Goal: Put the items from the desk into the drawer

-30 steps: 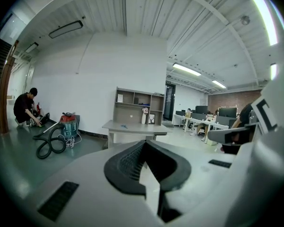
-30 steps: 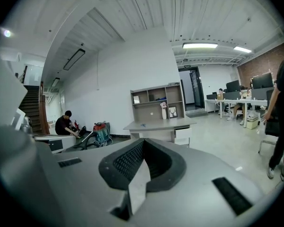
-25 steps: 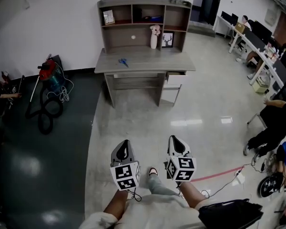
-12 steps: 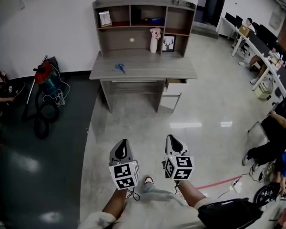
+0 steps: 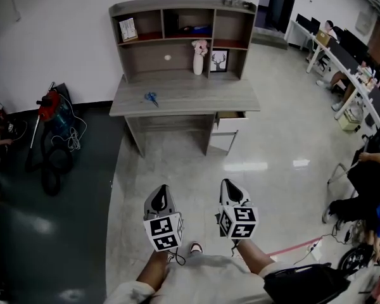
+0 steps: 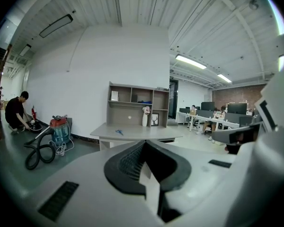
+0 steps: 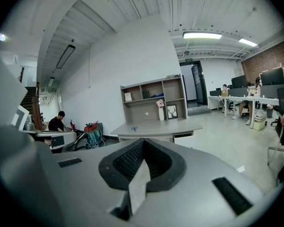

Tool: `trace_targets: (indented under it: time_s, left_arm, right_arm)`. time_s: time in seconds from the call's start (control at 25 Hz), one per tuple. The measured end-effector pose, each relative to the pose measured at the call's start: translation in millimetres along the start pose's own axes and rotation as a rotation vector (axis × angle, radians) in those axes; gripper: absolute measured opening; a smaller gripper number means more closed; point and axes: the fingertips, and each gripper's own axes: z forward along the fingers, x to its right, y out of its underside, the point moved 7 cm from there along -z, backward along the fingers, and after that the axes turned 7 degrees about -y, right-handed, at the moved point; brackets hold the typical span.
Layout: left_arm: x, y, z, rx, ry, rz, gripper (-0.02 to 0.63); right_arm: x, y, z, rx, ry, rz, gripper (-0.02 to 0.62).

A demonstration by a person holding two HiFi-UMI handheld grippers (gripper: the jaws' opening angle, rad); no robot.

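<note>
standing well back from the desk (image 5: 196,100), the person holds the left gripper (image 5: 161,196) and right gripper (image 5: 232,189) side by side low in the head view, above a pale shiny floor (image 5: 266,170). blue scissors (image 5: 151,97) lie on the desktop towards its left, well apart from a white vase (image 5: 197,62) and a framed picture (image 5: 219,61) at the back. the drawer (image 5: 232,115) under the desk's right end is a little way out. a red vacuum cleaner (image 5: 49,106) sits by the wall on the left.

the left gripper view shows the left gripper (image 6: 143,157) clenched with nothing between its jaws, and the desk (image 6: 132,132) with the scissors (image 6: 119,132) far ahead.

the right gripper view shows the right gripper (image 7: 142,150) likewise closed and empty, the scissors (image 7: 134,129) far beyond it.
</note>
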Motion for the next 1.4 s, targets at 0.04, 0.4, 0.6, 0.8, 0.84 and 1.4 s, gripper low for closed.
trace_targets:
  time_s: [0.04, 0.4, 0.6, 0.8, 0.84, 1.4]
  left_arm:
    - [2, 0, 6, -0.002, 0.001, -0.001, -0.002]
    - [16, 1, 45, -0.025, 0.009, -0.005, -0.002]
    - [18, 5, 55, -0.040, 0.008, 0.010, -0.002]
    - [21, 2, 64, -0.052, 0.016, 0.024, -0.002]
    - [22, 1, 65, -0.050, 0.019, 0.028, -0.002]
    - [1, -7, 147, -0.052, 0.057, 0.022, -0.002]
  right_arm:
    - [4, 0, 4, -0.004, 0.001, 0.000, -0.002]
    - [31, -3, 29, -0.034, 0.009, 0.000, -0.002]
    - [39, -1, 36, -0.038, 0.017, 0.016, -0.002]
    - [48, 1, 38, -0.053, 0.033, 0.035, -0.002]
    - [49, 1, 39, -0.056, 0.036, 0.036, -0.002]
    - [59, -1, 109, -0.096, 0.072, 0.031, -0.002]
